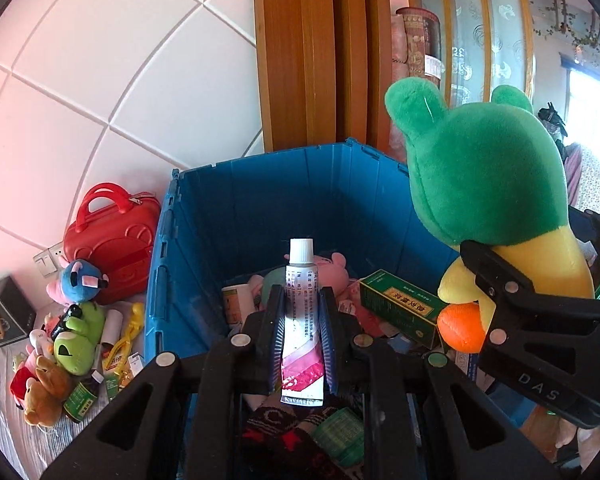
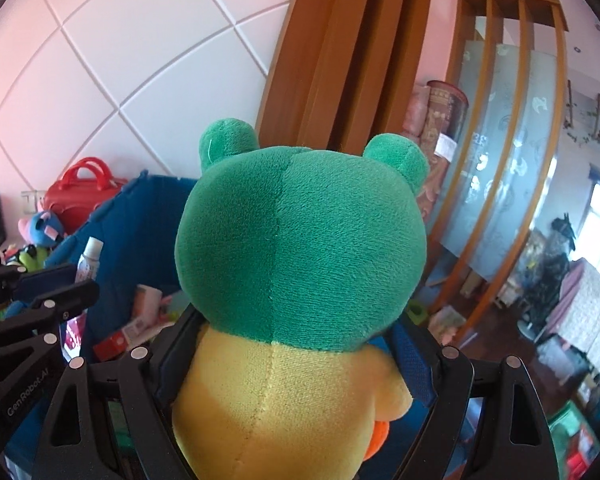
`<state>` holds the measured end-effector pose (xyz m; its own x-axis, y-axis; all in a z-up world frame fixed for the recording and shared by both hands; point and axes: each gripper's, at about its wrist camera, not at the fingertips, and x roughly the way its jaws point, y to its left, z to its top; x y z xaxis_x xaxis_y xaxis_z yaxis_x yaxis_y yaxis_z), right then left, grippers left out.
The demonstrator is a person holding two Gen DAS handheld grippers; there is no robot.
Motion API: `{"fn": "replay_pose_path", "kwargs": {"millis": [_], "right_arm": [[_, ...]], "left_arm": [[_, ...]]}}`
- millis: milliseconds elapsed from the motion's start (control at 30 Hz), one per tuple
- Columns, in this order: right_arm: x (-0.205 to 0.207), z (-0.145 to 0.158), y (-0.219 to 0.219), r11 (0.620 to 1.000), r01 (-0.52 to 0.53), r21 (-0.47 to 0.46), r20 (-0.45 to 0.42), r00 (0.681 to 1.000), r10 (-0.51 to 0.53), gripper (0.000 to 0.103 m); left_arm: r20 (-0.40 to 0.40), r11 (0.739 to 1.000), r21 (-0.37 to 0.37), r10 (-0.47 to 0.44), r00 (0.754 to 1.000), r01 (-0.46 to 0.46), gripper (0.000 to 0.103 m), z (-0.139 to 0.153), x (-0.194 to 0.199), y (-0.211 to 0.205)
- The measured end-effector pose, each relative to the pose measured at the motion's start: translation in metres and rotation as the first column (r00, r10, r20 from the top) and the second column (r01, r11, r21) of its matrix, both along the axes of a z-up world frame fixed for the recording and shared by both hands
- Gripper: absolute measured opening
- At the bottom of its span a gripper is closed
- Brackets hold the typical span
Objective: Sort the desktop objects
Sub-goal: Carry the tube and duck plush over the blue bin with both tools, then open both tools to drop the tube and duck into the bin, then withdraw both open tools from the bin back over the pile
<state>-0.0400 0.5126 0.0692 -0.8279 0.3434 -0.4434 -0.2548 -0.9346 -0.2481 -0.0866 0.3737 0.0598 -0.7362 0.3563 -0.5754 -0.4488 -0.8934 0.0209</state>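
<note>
A white ointment tube with a white cap and a pink-red lower end stands upright in the left tongs, whose blue-padded jaws are pressed together on its flattened body; it hangs over the open blue crate. Just to its right, the right tongs are clamped wide around the yellow body of a plush frog with a green head, two round ears and an orange foot; seen from the right wrist, the toy fills the middle of the view with its back to the camera, the blue pads squeezing its yellow sides. Inside the crate lie a pink plush, a green medicine box with yellow lettering, a small pale jar and other packets. Left of the crate, on a striped cloth surface, sits a heap of things: a red hard case with handles against the wall, a blue plush, a green frog toy, a brown bear, a dark green bottle and a black box. Behind the crate rise a white tiled wall and a wooden door frame, with frosted glass panels to the right.
</note>
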Motion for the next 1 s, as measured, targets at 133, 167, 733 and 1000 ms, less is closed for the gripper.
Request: {"fn": "replay_pose_path", "kwargs": {"millis": [133,167,733,1000], "right_arm": [[-0.005,-0.006,0.007,1.0,-0.019,-0.011,0.015,1.0,0.019,0.098],[-0.003,-0.005,0.005,1.0,-0.015,-0.001,0.001,1.0,0.015,0.103],[0.022,0.0,0.001,0.999,0.034,-0.012,-0.034,0.999,-0.035,0.103],[0.036,0.006,-0.035,0.999,-0.005,-0.044,-0.061,0.998,0.002,0.103]], "left_arm": [[0.004,1.0,-0.026,0.015,1.0,-0.015,0.023,-0.002,-0.002,0.007],[0.006,0.999,-0.03,0.021,1.0,-0.021,0.04,-0.002,-0.002,0.007],[-0.031,0.998,-0.006,0.056,0.998,-0.056,0.078,0.005,0.016,-0.022],[-0.067,0.995,0.033,0.098,0.993,-0.096,0.078,0.012,0.038,-0.074]]}}
